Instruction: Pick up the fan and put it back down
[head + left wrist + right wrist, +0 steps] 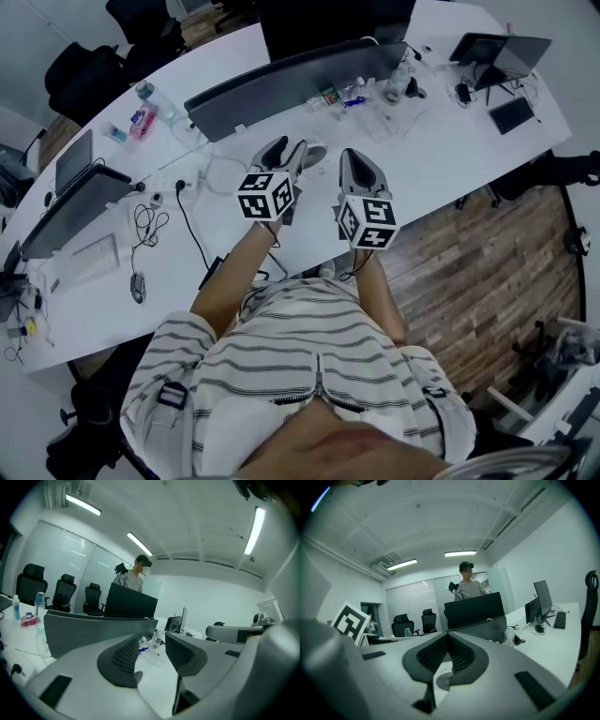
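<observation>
- My left claw [289, 148] is held over the near edge of the white table [441, 141]. It sits just left of my right claw [354, 155], the two side by side and pointing toward the far side.
- In the left gripper view, the left claw [153, 639] has its jaws a moderate way apart. Nothing is between them; I see only bare table and some clear bottles [157, 641] farther off.
- In the right gripper view, the right claw [447, 635] is pinched closed, tips meeting, and it holds nothing.
- The fan [443, 680] shows as a pale round grille with radial ribs. It lies on the table below the right claw, framed in the gap beneath the closed tips and nearer to me than they are. Neither claw touches it.
- From the head view I cannot pick the fan out with certainty among the jaws.
- The dark back of a monitor [300, 80] stretches across the far side of the table, and a person [466, 587] stands behind it.
</observation>
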